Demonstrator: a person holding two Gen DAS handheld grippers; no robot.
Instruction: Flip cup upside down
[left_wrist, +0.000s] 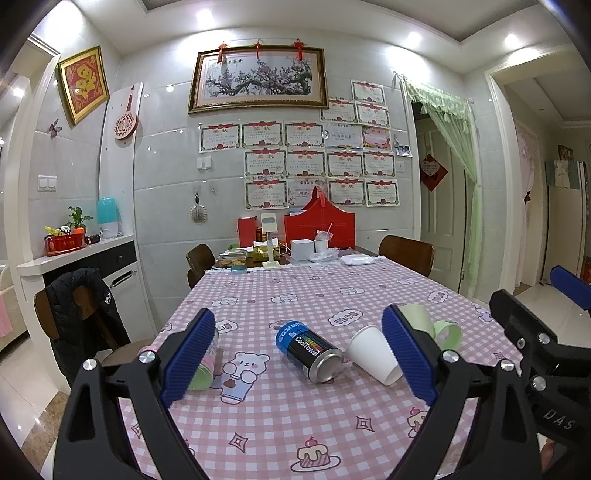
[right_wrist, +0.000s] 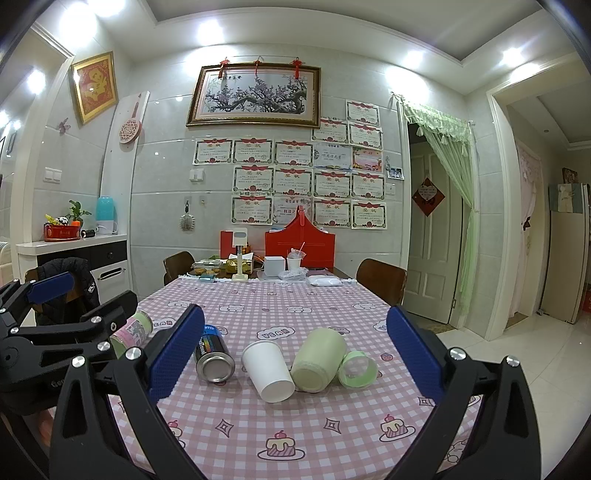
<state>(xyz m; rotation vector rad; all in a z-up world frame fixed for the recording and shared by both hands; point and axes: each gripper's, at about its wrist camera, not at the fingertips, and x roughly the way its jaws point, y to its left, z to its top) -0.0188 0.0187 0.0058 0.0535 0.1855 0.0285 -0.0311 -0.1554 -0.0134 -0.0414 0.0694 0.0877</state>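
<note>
The cup (right_wrist: 269, 371), white paper, lies on its side on the table (right_wrist: 280, 435), near the front edge and about midway across, its base toward the cameras and its mouth pointing to the far edge. Just left of it a can (right_wrist: 212, 354) lies on its side, metal bottom facing front. Just right of the cup a pale green jar (right_wrist: 320, 363) lies tipped too, nearly touching it, and a green lid (right_wrist: 357, 369) rests against the jar's right side. Toward the left edge a pink and green tin (right_wrist: 132, 330) lies on its side, partly hidden by the left gripper (left_wrist: 299, 358).

Both grippers hover above the front edge with fingers spread wide and released, holding nothing. In the left wrist view the can and cup sit between the blue pads (left_wrist: 190, 356). The right gripper (right_wrist: 295, 360) frames the cup, jar and lid.

At the far edge stand a red box (right_wrist: 300, 240), a white box (right_wrist: 274, 266) and food containers
</note>
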